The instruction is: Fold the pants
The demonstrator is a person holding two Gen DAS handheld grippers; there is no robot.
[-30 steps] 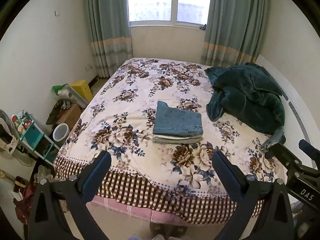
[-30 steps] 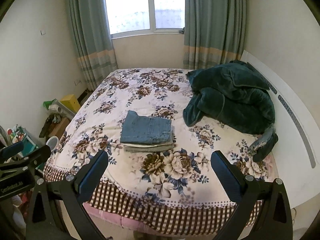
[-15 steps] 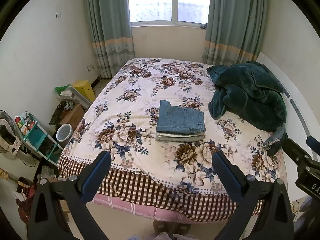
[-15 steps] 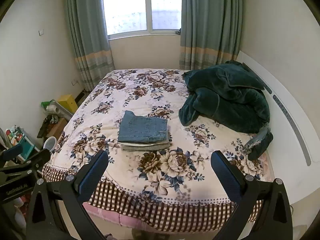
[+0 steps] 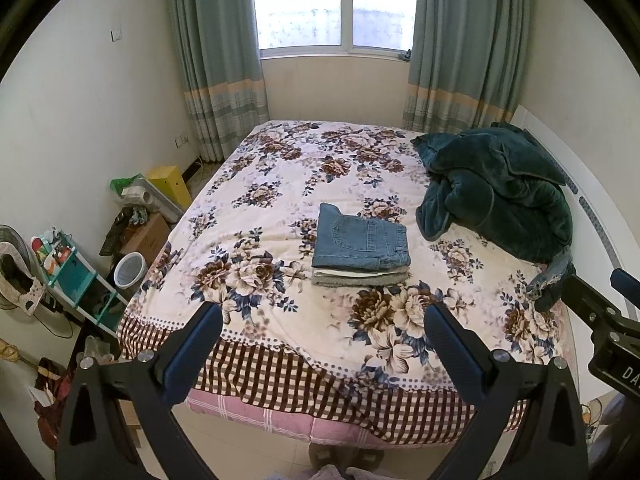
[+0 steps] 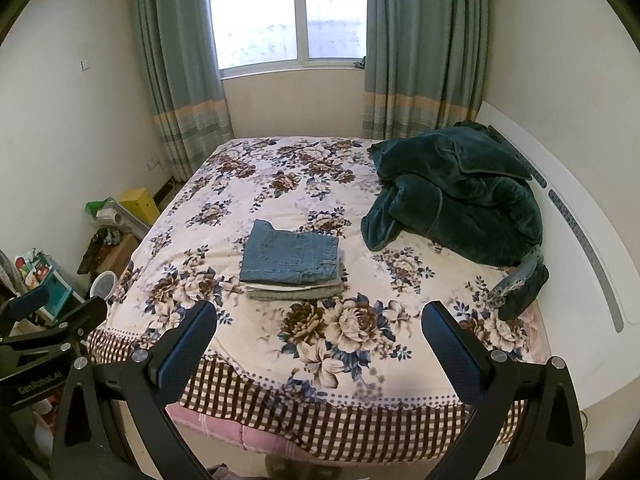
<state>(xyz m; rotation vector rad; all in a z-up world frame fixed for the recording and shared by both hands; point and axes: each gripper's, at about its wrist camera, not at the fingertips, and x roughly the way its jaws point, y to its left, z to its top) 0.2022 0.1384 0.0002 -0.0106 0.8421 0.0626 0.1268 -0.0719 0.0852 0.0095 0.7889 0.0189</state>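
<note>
Folded blue jeans (image 5: 362, 242) lie on top of a small stack of folded light garments (image 5: 356, 278) in the middle of the floral bed (image 5: 280, 208). The stack also shows in the right wrist view (image 6: 294, 258). My left gripper (image 5: 322, 340) is open and empty, held off the near edge of the bed, well short of the stack. My right gripper (image 6: 318, 340) is open and empty too, at the same distance. The right gripper's body shows at the right edge of the left wrist view (image 5: 600, 320).
A dark green blanket (image 5: 496, 192) is heaped at the right of the bed by the white headboard (image 6: 580, 240). Another denim piece (image 6: 516, 280) lies by it. Boxes, a bin (image 5: 128, 270) and a teal shelf (image 5: 76, 272) crowd the floor at left.
Both grippers have drawn back from the bed and a little higher; the bed and stack look smaller. The stack has not moved. Both stay open.
</note>
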